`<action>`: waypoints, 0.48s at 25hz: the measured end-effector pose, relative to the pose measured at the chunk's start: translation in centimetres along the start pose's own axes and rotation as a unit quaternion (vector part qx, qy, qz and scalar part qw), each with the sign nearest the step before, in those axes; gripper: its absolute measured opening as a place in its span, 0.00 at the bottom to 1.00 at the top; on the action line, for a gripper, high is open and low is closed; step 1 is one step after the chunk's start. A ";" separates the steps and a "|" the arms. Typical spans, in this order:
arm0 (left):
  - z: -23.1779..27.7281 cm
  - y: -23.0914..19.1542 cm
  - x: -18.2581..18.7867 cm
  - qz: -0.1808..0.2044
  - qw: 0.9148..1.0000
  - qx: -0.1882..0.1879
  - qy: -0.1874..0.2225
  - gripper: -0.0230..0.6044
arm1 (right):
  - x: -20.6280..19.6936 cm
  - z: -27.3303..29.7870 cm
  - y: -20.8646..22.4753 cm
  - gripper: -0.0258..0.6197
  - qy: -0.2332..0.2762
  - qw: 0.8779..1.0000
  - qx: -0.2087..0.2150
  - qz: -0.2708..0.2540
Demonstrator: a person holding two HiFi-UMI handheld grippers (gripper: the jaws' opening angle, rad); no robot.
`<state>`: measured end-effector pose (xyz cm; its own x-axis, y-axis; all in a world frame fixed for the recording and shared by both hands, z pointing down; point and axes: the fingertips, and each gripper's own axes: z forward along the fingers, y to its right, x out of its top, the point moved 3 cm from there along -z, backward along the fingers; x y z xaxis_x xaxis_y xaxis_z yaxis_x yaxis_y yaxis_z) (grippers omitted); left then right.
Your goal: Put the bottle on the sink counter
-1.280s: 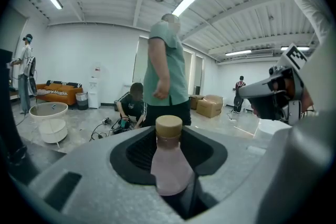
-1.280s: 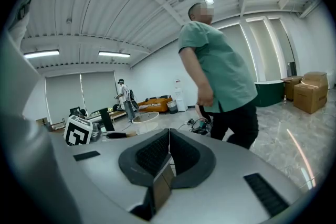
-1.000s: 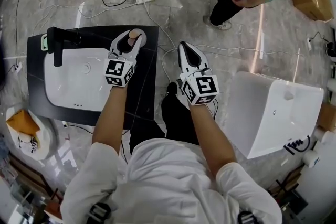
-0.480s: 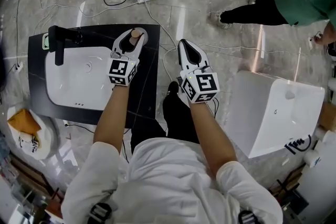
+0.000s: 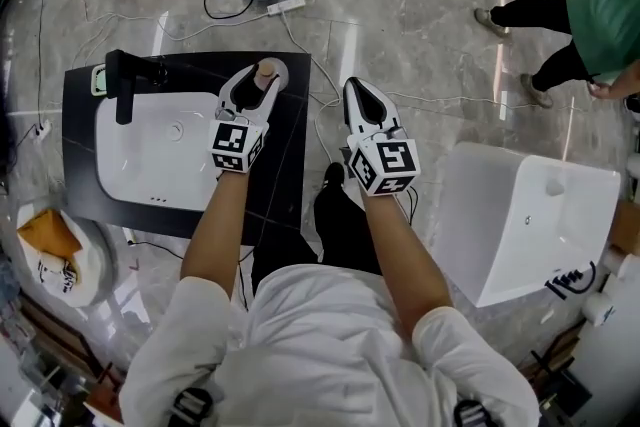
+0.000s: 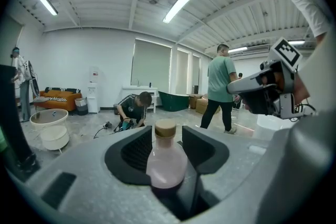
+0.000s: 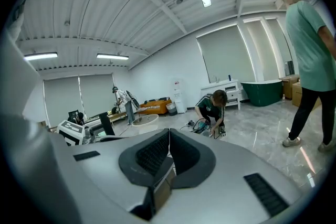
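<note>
The sink counter [image 5: 288, 160] is a black slab on the floor, and a white basin [image 5: 150, 155] is set into it. A black faucet [image 5: 122, 85] stands at the counter's far left corner.

The bottle [image 5: 265, 69] is upright over the counter's far right corner, just beside the basin's rim. It has a pale pink body and a tan cap. It seems to rest on the black top, but its base is hidden behind the gripper.

The left gripper [image 5: 262, 77] reaches over the counter's right part. Its jaws have just been opening and now stand spread. In the left gripper view the bottle [image 6: 167, 162] is between them, with a small gap to the pads [image 6: 202, 147], so the pads do not press on it.

The right gripper [image 5: 362, 93] hangs over the floor, just off the counter's right edge. In the right gripper view its jaws are pressed together with nothing between them [image 7: 168, 136].

Further to the right of the counter, well apart, a second white basin [image 5: 520, 215] lies on the floor. Beyond the counter's far edge a white power strip [image 5: 284, 5] lies among cables. A person in a green top [image 5: 600, 15] stands far off to the right of the counter.
</note>
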<state>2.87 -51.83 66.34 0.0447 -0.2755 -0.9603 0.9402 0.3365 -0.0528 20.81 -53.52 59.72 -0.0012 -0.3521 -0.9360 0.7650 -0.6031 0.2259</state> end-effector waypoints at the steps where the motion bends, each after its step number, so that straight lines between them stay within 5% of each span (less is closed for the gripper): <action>1: -0.6 0.2 0.1 0.000 1.000 -0.001 -0.001 0.32 | 0.2 0.0 -0.2 0.06 0.002 1.000 0.000 0.000; 12: -8.7 0.9 4.9 -0.010 0.999 0.006 0.040 0.30 | 3.8 -0.7 -4.4 0.06 0.039 0.999 0.001 -0.010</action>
<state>0.97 -45.00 59.22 0.0000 -0.2091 -0.9779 0.9444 0.3215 -0.0687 17.92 -51.68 54.97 0.0333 -0.2833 -0.9585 0.7645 -0.6105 0.2070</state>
